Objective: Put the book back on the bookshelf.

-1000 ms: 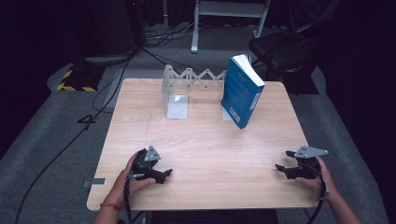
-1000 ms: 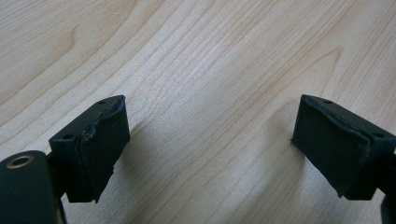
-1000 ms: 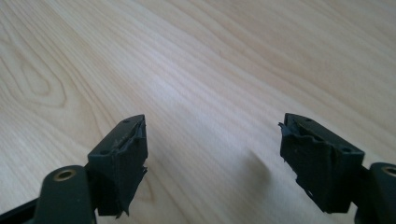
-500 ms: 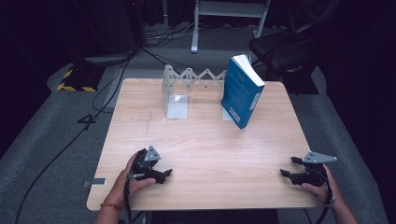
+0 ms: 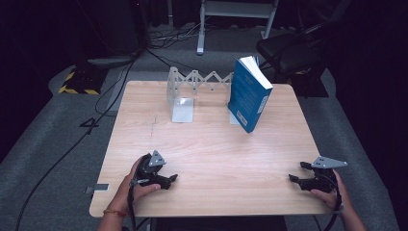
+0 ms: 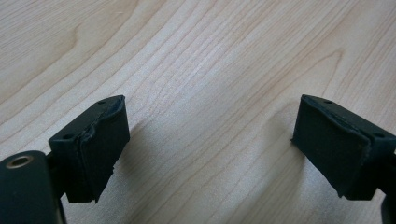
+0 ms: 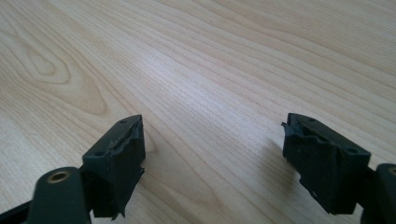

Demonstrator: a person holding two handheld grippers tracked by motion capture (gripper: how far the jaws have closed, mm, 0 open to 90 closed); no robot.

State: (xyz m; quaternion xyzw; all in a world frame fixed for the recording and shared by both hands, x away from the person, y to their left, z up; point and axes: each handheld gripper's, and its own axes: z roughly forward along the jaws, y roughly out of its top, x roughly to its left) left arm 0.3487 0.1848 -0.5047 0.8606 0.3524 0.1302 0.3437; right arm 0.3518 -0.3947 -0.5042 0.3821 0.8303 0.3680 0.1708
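Beyond, a blue book (image 5: 248, 95) leans against a folding rack (image 5: 199, 82).

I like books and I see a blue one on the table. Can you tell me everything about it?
The blue book is a thick paperback with a blue cover, pale print on it and a white block of pages showing at the top. It is closed. It stands on its lower edge at the far right part of the wooden table, tilted, with its top leaning to the right. It stands at the right end of the silvery folding book rack, whose zigzag bar runs behind it. Whether the two touch is unclear.
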